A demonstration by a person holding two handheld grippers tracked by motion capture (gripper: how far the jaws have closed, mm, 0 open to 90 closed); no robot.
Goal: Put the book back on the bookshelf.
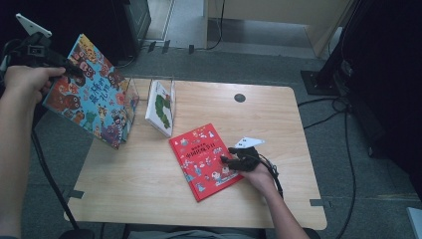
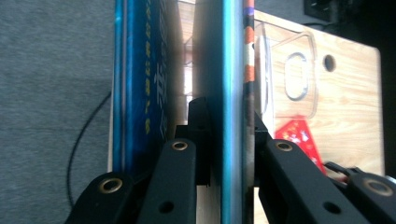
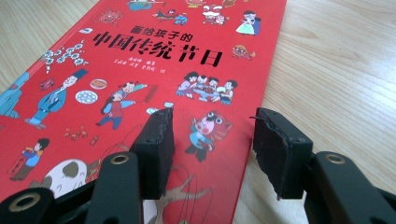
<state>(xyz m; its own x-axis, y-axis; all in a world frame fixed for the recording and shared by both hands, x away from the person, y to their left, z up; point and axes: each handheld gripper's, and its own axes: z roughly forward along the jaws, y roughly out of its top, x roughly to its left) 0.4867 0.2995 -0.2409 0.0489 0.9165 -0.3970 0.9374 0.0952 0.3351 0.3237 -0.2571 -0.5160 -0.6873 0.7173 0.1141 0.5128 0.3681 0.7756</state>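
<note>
Blue picture book (image 1: 92, 92): colourful cartoon faces, tilted, clamped in left claw (image 1: 74, 69).

Left claw view: blue book (image 2: 231, 93) runs off the top and bottom edges; cover art unseen — edge-on. Its near part is blurred. Red book (image 2: 299, 137) half hidden behind the claw's arm.

Right claw view: red book (image 3: 154, 70) cut off at top, left and bottom; lower drawings covered by the claw.

High view: print on the white book (image 1: 160, 107) too small to read — clear stand (image 1: 133, 94) mostly behind the blue book (image 1: 92, 92).
</note>
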